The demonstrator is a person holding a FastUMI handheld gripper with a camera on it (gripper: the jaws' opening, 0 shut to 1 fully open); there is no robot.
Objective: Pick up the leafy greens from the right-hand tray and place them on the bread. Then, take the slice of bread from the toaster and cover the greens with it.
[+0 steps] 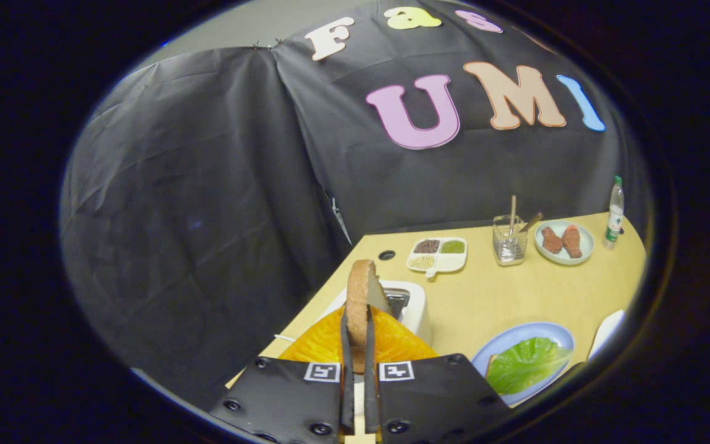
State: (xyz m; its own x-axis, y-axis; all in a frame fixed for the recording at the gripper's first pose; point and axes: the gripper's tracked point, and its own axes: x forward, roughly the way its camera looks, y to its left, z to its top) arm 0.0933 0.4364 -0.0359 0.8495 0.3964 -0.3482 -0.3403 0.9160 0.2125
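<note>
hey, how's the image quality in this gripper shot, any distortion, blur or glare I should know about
Gripper view: strong fisheye bending, the table edge curves; the gripper, shut on the bread slice, looks soft because it is so close; lighting is even, with the lettuce leaf on the blue plate clear and no harsh glare; far items like the bottle are small but readable.

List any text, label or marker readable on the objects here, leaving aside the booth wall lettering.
Bottle at the table's far corner: label too small to read.
Gripper, jaws shut on the bread slice: two square fiducial markers, patterns only, no words.
Nothing else on the table carries readable text.
</note>
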